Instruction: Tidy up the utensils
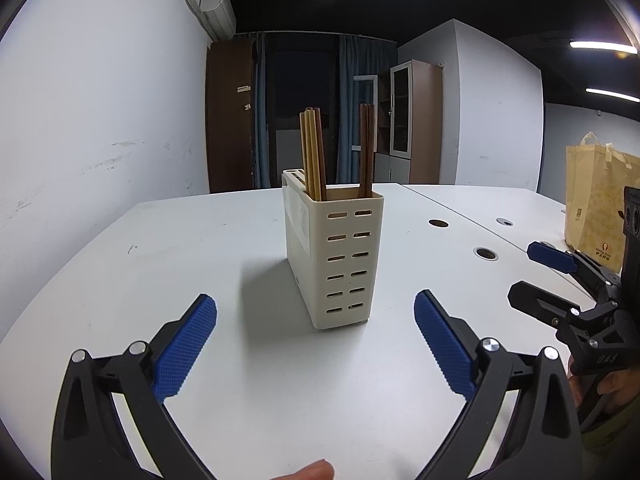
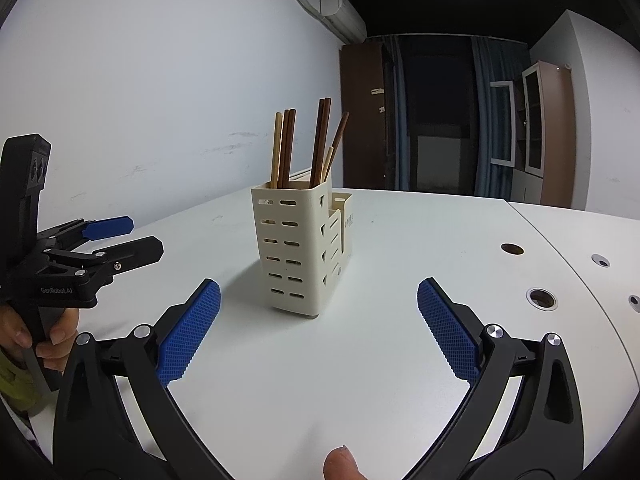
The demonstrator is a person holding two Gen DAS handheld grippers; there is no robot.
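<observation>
Scanning from the left: a plain white scuffed wall (image 1: 100, 120) ran along the far edge of the white tabletop (image 1: 200, 248).
Left gripper: the black hand-held gripper with blue ribbed pads (image 1: 316, 344) stood with its jaws spread wide and nothing between them, hovering over bare table just short of the holder; in the right wrist view it showed at the left edge (image 2: 132, 236), gripped by a hand (image 2: 36, 336).
Holder: the cream slotted plastic utensil holder (image 1: 340, 264) stood upright near the middle of the table, apart from both grippers.
Chopsticks: a pale wooden bunch (image 1: 312, 152) stood upright in the holder's left side and a dark brown pair (image 1: 367, 148) in its right; from the right wrist view one dark stick (image 2: 339, 136) leaned to the right.
Path: no object lay on the table between either gripper and the holder.
Right gripper: the matching black gripper with blue pads (image 2: 318, 336) was likewise wide apart and empty, pointed at the holder's corner.
Table surface: round cable holes (image 1: 486, 253) dotted the right part, beside a seam between two desks.
Right edge: a yellow fabric tote bag (image 1: 596, 204) stood on the table behind the right gripper.
Background: a dark wooden cabinet (image 1: 228, 120), blue curtains and a glass-door cupboard (image 1: 416, 120) stood beyond the table.
</observation>
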